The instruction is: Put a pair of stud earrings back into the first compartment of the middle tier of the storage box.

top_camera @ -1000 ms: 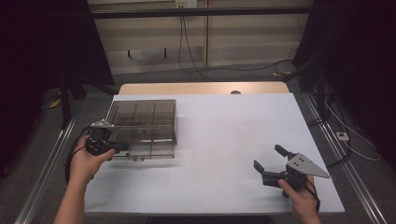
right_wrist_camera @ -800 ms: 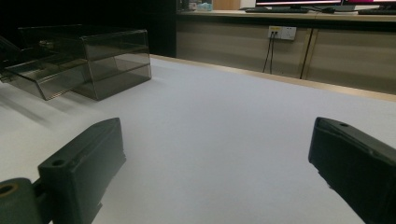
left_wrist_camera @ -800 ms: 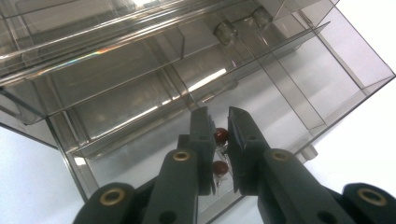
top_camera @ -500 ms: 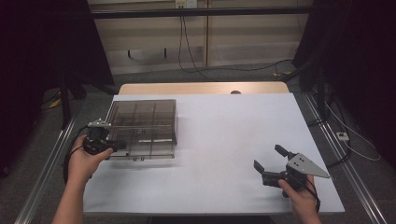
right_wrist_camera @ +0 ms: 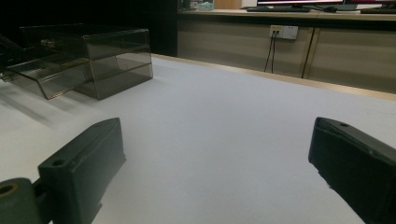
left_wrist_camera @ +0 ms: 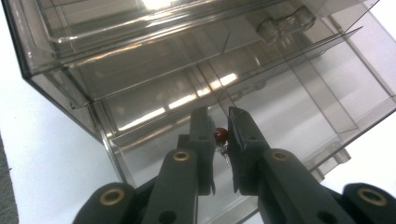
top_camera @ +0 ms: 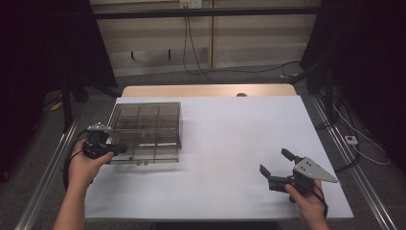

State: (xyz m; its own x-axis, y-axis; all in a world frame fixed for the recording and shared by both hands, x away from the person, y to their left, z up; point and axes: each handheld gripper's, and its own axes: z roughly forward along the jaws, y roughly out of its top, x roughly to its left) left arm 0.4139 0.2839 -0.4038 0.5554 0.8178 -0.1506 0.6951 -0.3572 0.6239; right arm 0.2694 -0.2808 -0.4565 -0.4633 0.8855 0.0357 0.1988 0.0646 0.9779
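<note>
Left gripper (left_wrist_camera: 220,135) pinching small red knob (left_wrist_camera: 221,134) on drawer front of clear box (top_camera: 146,129). Advice: pulling straight, slow, keeping box from sliding. Right gripper (top_camera: 279,166) spread, waiting well right of box.

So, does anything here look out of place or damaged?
Nothing looks damaged or spilled. The smoky clear plastic drawer box sits flat on the white table; its bottom drawer is pulled partly out. The left tongs are nearly shut, with a small red bead-like object between them. The right tongs are open.
</note>
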